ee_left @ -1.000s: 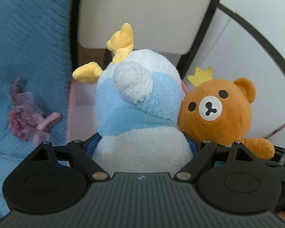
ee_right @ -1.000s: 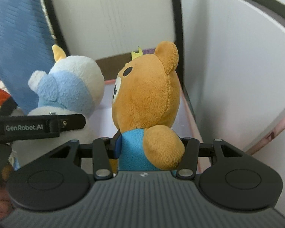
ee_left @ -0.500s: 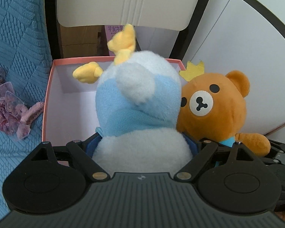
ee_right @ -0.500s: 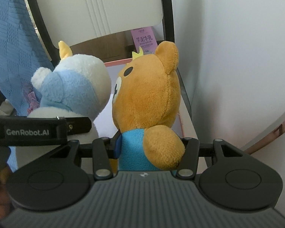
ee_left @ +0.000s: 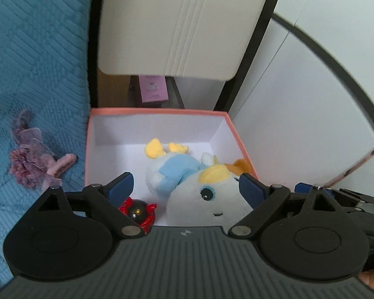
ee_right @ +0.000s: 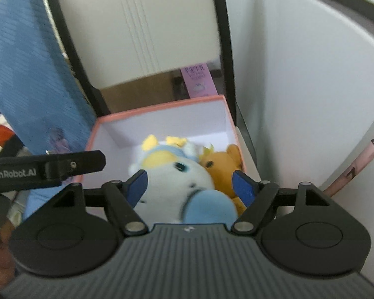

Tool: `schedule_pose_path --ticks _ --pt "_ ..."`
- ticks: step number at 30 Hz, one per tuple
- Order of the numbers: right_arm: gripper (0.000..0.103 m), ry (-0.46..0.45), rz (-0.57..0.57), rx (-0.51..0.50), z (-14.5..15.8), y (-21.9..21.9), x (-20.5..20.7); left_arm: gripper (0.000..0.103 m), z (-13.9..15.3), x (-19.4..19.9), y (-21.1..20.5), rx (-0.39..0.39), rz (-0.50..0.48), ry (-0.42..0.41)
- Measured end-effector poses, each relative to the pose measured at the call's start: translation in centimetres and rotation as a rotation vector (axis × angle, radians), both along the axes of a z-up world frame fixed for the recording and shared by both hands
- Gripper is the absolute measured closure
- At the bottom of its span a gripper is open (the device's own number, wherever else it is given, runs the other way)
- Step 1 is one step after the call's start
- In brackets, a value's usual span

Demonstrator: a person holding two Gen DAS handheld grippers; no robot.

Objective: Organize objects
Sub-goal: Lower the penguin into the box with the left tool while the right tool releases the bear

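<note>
Both plush toys lie in the pink box (ee_left: 159, 111); you are at the release step.

On the blue cover, left of the box, the purple hair clip (ee_left: 35, 165) looks next. Your left gripper (ee_left: 184, 186) hangs jaws wide over the white-and-blue plush (ee_left: 187, 182), holding nothing. Your right gripper (ee_right: 189, 184) hangs likewise spread and empty, the brown bear (ee_right: 223, 162) tucked against the box's right wall.
</note>
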State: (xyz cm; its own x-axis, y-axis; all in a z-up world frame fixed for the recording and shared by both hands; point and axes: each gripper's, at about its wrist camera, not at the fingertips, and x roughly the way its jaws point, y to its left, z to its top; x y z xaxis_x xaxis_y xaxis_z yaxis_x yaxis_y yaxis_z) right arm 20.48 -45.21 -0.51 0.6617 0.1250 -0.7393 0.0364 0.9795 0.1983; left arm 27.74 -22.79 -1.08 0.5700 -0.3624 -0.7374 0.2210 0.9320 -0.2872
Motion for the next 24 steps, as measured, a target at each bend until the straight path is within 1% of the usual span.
schedule_pose_path --ticks 8,12,16,19,24 --pt "0.026 -0.058 0.008 0.036 3.8 3.3 -4.1 0.009 4.2 -3.9 3.9 -0.032 0.014 -0.086" --pt "0.026 -0.08 0.016 0.023 5.0 5.4 -6.0 0.009 6.3 -6.8 5.7 -0.028 0.02 -0.143" --pt "0.026 -0.095 0.027 0.015 6.0 7.4 -8.0 0.009 7.8 -9.0 8.3 -0.059 0.037 -0.185" --pt "0.026 -0.101 0.029 0.013 6.6 9.0 -9.3 0.009 8.5 -10.6 10.0 -0.052 0.053 -0.218" --pt "0.026 -0.114 0.044 0.006 6.6 11.8 -11.4 0.009 8.1 -14.1 13.4 -0.06 0.058 -0.249"
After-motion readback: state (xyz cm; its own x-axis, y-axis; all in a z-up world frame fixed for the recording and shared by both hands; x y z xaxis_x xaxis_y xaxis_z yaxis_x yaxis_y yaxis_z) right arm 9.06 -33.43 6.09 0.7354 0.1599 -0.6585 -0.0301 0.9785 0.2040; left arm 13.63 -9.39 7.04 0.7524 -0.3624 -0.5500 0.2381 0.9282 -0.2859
